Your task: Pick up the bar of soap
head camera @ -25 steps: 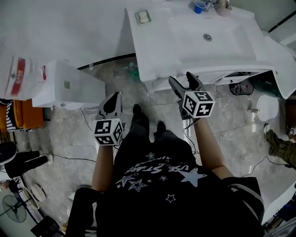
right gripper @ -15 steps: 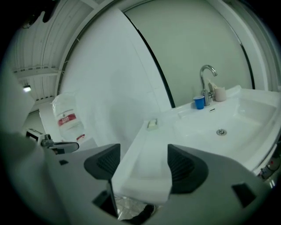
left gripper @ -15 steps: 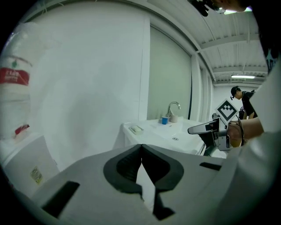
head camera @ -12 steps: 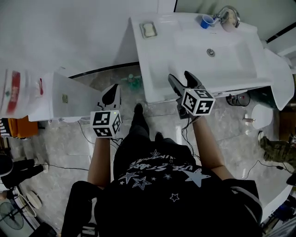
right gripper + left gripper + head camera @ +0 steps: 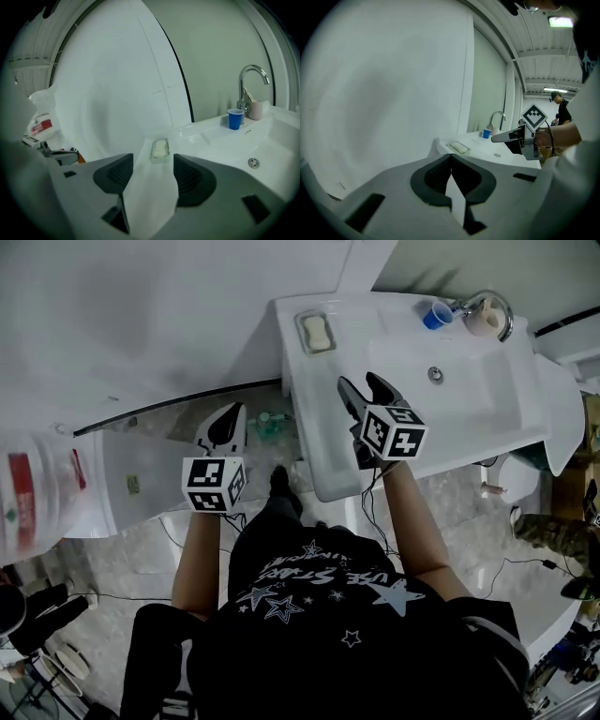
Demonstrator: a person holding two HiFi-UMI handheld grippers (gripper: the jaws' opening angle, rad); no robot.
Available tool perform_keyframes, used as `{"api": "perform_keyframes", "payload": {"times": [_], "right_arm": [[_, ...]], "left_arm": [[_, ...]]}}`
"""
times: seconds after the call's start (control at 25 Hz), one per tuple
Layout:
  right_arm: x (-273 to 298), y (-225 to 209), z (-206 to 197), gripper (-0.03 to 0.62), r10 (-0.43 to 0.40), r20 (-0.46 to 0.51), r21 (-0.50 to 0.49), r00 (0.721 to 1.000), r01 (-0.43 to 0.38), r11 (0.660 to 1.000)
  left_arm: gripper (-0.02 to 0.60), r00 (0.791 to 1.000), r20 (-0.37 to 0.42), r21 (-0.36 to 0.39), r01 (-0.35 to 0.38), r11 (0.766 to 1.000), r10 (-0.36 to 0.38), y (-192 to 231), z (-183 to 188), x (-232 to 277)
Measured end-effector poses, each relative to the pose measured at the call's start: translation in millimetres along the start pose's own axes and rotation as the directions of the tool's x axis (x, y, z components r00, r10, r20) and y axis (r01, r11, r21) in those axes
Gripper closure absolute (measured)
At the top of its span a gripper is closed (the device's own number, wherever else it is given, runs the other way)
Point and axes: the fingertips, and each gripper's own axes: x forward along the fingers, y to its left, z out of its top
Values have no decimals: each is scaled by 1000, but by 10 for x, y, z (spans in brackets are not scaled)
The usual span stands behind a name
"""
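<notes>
As it lies in its dish (image 5: 302, 329) at the sink's (image 5: 487, 399) back-left corner, the bar of soap (image 5: 318, 332) rests untouched. Right gripper (image 5: 358, 381), over the front edge: jaws apart, just narrowing, empty; only its own view frames the soap beyond them. Left gripper (image 5: 230, 418), off the sink: jaws together, empty.

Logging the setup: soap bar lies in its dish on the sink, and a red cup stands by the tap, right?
The cup is blue, not red; the right gripper view shows it. The soap bar does lie in its dish, and the cup stands by the tap.
</notes>
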Motion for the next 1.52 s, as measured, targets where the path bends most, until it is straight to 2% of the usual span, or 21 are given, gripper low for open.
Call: {"api": "perform_keyframes", "payload": {"times": [0.28, 0.44, 0.68, 0.96, 1.24, 1.52], "right_arm": [[722, 89, 268, 359, -9, -52, -6, 999, 9, 1000], [1113, 70, 293, 379, -23, -115, -5, 993, 23, 1000], [1545, -83, 181, 385, -76, -243, -9, 967, 76, 997], [1803, -191, 48, 385, -110, -331, -16, 937, 111, 994], [1936, -221, -35, 387, -168, -407, -103, 898, 138, 985], [1963, -260, -83, 396, -249, -513, -216, 821, 157, 964]], "left_arm": [[572, 999, -22, -14, 37, 999, -37, 378, 47, 399], [572, 998, -37, -36, 51, 998, -53, 562, 34, 569], [572, 995, -62, -69, 76, 995, -80, 736, -28, 757], [572, 992, -86, -86, 80, 993, -88, 890, -86, 888], [572, 991, -97, -93, 84, 992, -93, 976, -130, 944], [572, 990, -102, -97, 92, 991, -101, 945, -134, 997]]}}
